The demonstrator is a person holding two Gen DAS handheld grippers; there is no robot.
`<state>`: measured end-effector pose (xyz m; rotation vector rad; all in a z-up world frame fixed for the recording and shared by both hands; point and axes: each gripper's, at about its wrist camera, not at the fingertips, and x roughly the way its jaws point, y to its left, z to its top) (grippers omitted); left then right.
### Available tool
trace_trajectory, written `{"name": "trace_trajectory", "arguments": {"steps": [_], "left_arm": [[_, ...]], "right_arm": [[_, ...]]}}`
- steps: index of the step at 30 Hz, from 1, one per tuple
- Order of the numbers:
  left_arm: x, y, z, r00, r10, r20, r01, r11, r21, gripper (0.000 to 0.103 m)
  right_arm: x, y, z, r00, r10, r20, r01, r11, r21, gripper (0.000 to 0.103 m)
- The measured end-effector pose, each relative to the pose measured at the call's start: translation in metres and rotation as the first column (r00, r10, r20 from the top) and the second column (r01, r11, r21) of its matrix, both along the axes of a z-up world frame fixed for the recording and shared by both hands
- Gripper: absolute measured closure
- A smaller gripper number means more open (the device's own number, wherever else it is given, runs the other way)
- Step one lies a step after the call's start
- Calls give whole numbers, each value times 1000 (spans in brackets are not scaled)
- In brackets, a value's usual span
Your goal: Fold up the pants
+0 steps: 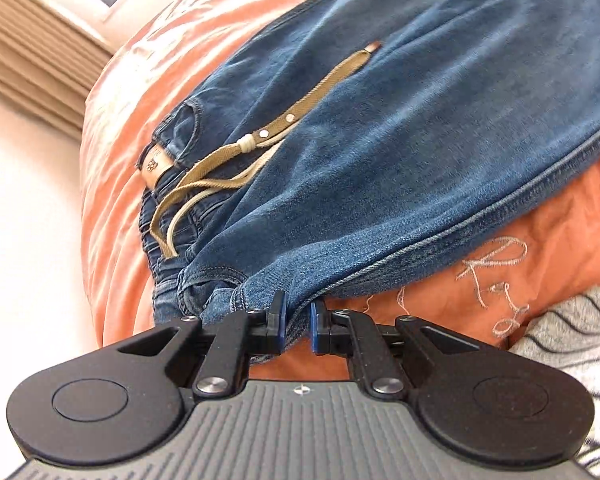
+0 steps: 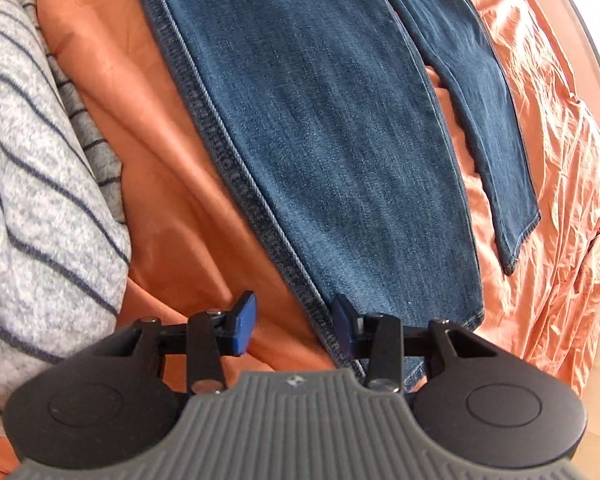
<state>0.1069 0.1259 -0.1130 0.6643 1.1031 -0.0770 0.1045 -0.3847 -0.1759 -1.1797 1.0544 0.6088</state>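
Note:
Blue denim pants (image 1: pixel 400 152) lie on an orange bedspread (image 1: pixel 116 208), the waistband to the left with a tan drawstring (image 1: pixel 300 108) trailing over the front. My left gripper (image 1: pixel 298 326) is shut on a fold of denim at the near side seam by the waist. In the right wrist view the near pant leg (image 2: pixel 320 140) runs toward the camera, and the other leg (image 2: pixel 480 100) lies beyond it. My right gripper (image 2: pixel 294 322) is open over the leg's thick side seam (image 2: pixel 260 216) close to the hem, its pads apart from the cloth.
A grey knit garment with dark stripes (image 2: pixel 32 184) lies bunched beside the pants on the near side, also at the right edge (image 1: pixel 572 340) of the left wrist view. Pale embroidery (image 1: pixel 496 276) marks the bedspread (image 2: pixel 160 180). Beige pleated blinds (image 1: pixel 28 48) hang beyond the bed.

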Motion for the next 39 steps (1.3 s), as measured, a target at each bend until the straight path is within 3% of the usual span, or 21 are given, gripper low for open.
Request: {"name": "trace_trajectory", "arguments": {"steps": [5, 7, 9, 18, 25, 30, 34, 39], "left_arm": [[3, -2, 4, 999, 44, 18, -44, 999, -2, 92], [3, -2, 4, 999, 48, 24, -49, 999, 6, 92], [3, -2, 6, 998, 55, 35, -56, 998, 3, 92], [15, -1, 22, 993, 68, 97, -68, 998, -9, 93], [49, 3, 51, 980, 89, 180, -85, 996, -30, 93], [87, 8, 71, 967, 106, 234, -99, 994, -40, 93], [128, 14, 78, 960, 122, 251, -115, 992, -42, 93], [184, 19, 66, 961, 146, 236, -141, 989, -38, 92]], "right_arm": [[-3, 0, -8, 994, 37, 106, -40, 999, 26, 76], [-6, 2, -9, 990, 48, 131, -52, 998, 27, 94], [-11, 0, -3, 985, 39, 169, -45, 998, 34, 98], [18, 2, 53, 950, -96, 298, 58, 990, 132, 102], [75, 9, 86, 926, -143, 350, 103, 986, 130, 103], [123, 10, 112, 895, -237, 377, 176, 966, 189, 103], [166, 14, 120, 865, -310, 394, 230, 944, 239, 103], [226, 28, 101, 846, -355, 399, 279, 931, 237, 103]]}}
